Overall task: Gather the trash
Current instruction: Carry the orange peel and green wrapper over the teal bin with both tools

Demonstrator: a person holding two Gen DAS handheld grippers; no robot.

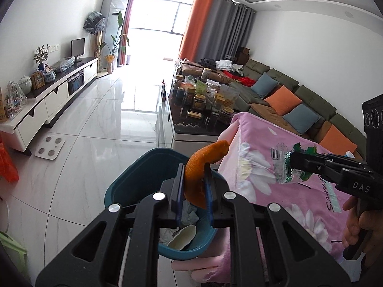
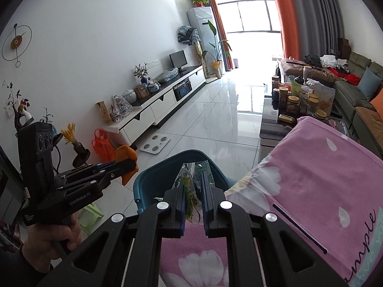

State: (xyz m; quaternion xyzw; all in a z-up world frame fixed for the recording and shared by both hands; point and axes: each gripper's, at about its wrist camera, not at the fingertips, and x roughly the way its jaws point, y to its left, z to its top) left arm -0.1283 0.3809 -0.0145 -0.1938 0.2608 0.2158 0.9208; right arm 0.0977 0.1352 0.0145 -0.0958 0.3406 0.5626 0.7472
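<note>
Trash rides in both grippers above a teal bin (image 1: 124, 179) that stands on the white tiled floor (image 1: 95, 119), just beside the near corner of a bench draped in a pink flowered blanket (image 1: 258, 148). The left gripper (image 1: 194, 186) has its fingers (image 1: 180, 191) closed narrow on a curl of orange peel (image 1: 203, 160), which sticks up past the tips over the bin's open mouth. Inside the bin lie crumpled tissue (image 1: 189, 212) and a pale shell-like scrap (image 1: 182, 236). The right gripper (image 2: 194, 191), held by a hand (image 1: 354, 224) at the blanket's far side, has its fingers (image 2: 207, 198) pinched tight on a clear plastic wrapper (image 2: 189, 191) printed in green and yellow, with a barcode showing; seen from the left wrist, the wrapper (image 1: 284, 165) hangs over the blanket's edge, short of the bin. From the right wrist, the left gripper (image 2: 126, 165) and its peel (image 2: 128, 160) sit to the left of the bin (image 2: 153, 181), gripped by the other hand (image 2: 55, 236).

Beyond the blanket, a dark coffee table (image 1: 189, 124) crowded with jars and packets blocks the way toward a long green sofa (image 1: 299, 95) with orange and blue cushions. A white bathroom scale (image 1: 50, 147) lies on the floor near a low white TV cabinet (image 1: 47, 100) along the left wall, an orange plastic bag (image 2: 103, 143) beside the cabinet's near end.
</note>
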